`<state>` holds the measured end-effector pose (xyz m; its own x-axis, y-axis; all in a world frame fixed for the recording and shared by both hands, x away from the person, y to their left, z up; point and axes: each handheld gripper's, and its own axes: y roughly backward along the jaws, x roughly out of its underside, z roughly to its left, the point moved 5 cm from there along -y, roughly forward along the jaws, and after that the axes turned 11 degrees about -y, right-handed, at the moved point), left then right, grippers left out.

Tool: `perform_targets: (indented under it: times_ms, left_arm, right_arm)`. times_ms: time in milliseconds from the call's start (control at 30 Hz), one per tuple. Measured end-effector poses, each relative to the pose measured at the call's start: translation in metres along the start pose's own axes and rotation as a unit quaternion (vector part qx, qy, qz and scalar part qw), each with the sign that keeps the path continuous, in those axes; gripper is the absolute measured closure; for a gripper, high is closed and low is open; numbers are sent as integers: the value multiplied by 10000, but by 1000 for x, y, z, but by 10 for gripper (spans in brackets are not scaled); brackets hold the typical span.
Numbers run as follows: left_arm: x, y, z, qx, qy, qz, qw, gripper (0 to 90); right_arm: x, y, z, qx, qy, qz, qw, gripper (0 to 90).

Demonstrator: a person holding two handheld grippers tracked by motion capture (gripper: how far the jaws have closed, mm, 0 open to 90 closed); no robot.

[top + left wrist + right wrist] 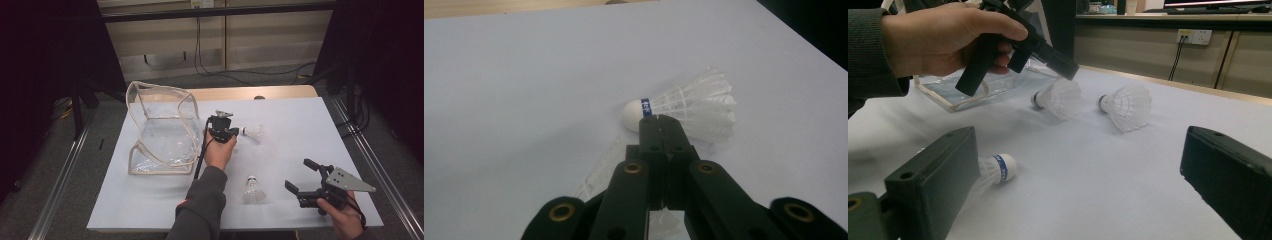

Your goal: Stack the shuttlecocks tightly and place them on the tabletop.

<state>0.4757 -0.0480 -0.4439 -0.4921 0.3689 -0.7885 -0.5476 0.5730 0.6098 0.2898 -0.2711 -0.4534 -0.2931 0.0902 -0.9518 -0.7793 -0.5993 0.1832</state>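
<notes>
The job looks like gathering shuttlecocks into the clear bag (160, 125), and it is at its very start. As far as the transparent walls show, the bag holds nothing. It stands open at the left of the white surface (310, 125).

All three shuttlecocks lie on the surface, outside the bag. The far shuttlecock (684, 107) lies on its side just beyond the tips of the left tool (659, 120), its white cork pointing back towards the tool. The second shuttlecock (1058, 97) lies directly under that tool, and its feathers show beneath the black jaws in the left gripper view. The near shuttlecock (252, 190) rests close to the person's edge, between the two forearms.

The left tool has its jaws pressed together. From the right gripper view its tip sits at the top of the second shuttlecock's feather skirt, but I cannot tell whether a feather edge is pinched between the jaws. That shuttlecock appears to rest on the surface.

The right tool (300, 175) hovers low at the right with its jaws wide apart, holding nothing, and the near shuttlecock lies just beside its left jaw.

Everything is left to do: each shuttlecock has to be gripped, carried left and dropped into the bag.
</notes>
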Motion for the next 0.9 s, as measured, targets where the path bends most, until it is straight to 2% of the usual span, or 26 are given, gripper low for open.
perform_targets:
  times_ms: [900]
  left_arm:
    - [-1,2,0,4,-15,-11,10000,880]
  right_arm:
    - [0,0,0,1,-3,0,10000,16]
